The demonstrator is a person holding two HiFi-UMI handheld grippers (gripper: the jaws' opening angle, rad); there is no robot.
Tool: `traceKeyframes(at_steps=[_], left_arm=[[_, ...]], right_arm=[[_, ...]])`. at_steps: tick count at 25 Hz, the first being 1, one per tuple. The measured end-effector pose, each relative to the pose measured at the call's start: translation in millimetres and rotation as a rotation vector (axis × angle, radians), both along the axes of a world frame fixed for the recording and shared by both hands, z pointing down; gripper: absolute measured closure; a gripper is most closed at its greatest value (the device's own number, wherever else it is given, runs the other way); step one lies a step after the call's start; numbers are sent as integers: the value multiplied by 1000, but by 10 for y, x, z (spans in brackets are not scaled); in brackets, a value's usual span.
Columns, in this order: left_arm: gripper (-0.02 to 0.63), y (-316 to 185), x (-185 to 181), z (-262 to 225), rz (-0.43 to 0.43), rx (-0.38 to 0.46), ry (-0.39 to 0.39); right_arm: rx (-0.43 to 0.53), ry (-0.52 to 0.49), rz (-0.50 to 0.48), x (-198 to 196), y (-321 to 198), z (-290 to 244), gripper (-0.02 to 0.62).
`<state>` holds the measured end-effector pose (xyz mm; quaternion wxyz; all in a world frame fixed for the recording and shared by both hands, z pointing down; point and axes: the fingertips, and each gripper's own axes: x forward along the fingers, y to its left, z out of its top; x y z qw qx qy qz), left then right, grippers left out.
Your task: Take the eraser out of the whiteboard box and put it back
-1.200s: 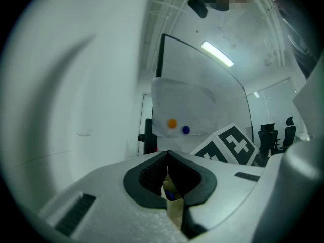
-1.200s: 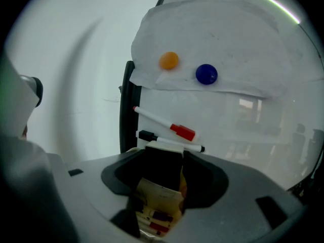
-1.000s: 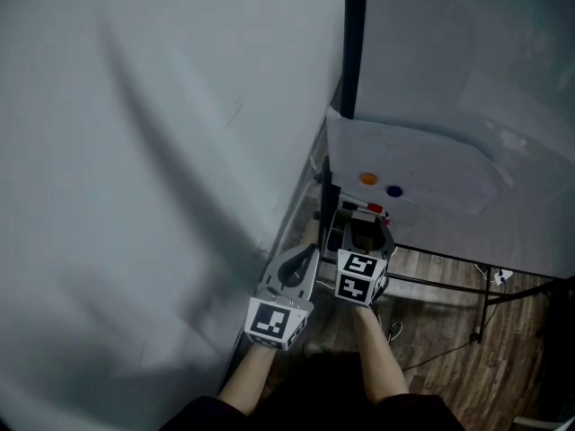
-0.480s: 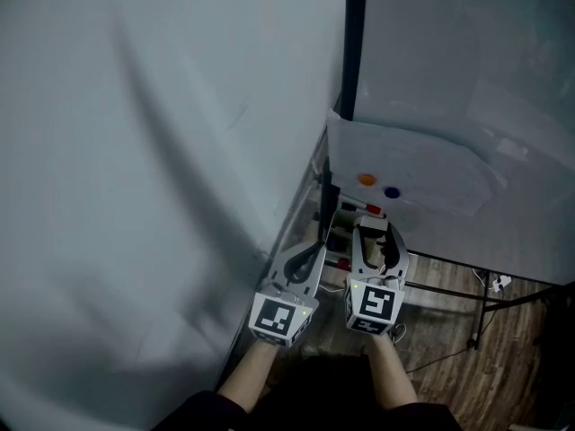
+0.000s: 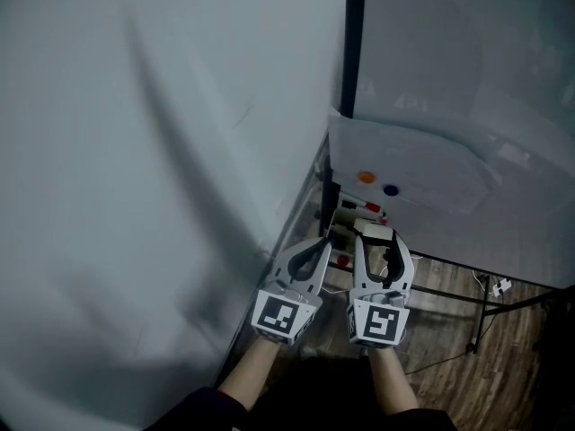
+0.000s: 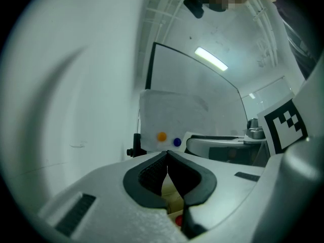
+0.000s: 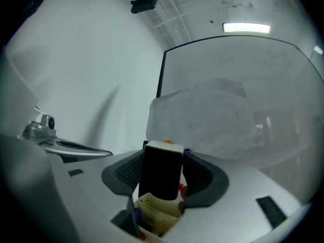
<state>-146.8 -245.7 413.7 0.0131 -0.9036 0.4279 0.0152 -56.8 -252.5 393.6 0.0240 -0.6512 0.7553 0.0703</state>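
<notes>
Beside white wall (image 5: pixel 135 151) — whiteboard (image 5: pixel 449 61) over wood floor (image 5: pixel 449 375); eraser (image 7: pixel 162 173) gripped.

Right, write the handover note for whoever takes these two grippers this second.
Left gripper: jaws together, nothing between them, pointing level beside the right one.
Right gripper: shut on the eraser, which stands upright between the pads, dark face towards the camera.
Box: just below the held eraser, open at the top, with coloured pens inside.
Done: the eraser is out of the box and clear of its rim.
Left: lower the eraser back into the box, open the right jaws, and pull away.
</notes>
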Motion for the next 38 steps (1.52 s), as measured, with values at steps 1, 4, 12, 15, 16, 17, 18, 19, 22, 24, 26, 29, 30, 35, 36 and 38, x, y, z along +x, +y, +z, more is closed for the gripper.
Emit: traceKeyframes(at_steps=[1,4,12,15,16,17,18,19,22,24,26,29,30,35,36,38], left_arm=[[600,13,-5,10,-2,0,-7],[600,48,-2,-28,-1,16,-19],[600,278,92,-546,11,92,22],[600,365,119,-680,4,119,29],[600,389,131,-716,-2,126,31],[601,413,146,-747,-7,133,30],[600,440,161,-772,-14,139,28],[601,470,177,-789,-20,143,23],[601,549,236,-792,-35,148,10],[601,586,263,-794,-45,154,17],[601,615,282,-804,-58,157,21],[601,637,292,-802,-76,163,10],[601,646,289,-797,-82,162,8],[601,662,282,-785,-102,160,-1],[601,661,278,-785,-105,159,-2],[601,656,259,-767,-111,154,-4]], right_arm=[[0,-2,-2,2,15,-6,370],[16,-1,-9,7,72,-76,371],[110,-7,-41,111,368,-528,370],[130,-9,-59,161,477,-629,371],[136,-10,-65,178,505,-653,371],[141,-11,-73,194,534,-673,371],[145,-11,-81,207,563,-689,371],[148,-11,-89,219,595,-702,370],[153,-18,-113,256,668,-715,371],[151,-24,-128,274,693,-703,371],[149,-27,-142,296,707,-696,371],[150,-34,-155,318,717,-690,371],[150,-35,-159,320,725,-685,371],[142,-40,-175,310,730,-653,371],[139,-41,-178,302,730,-650,371],[133,-43,-183,279,723,-635,371]])
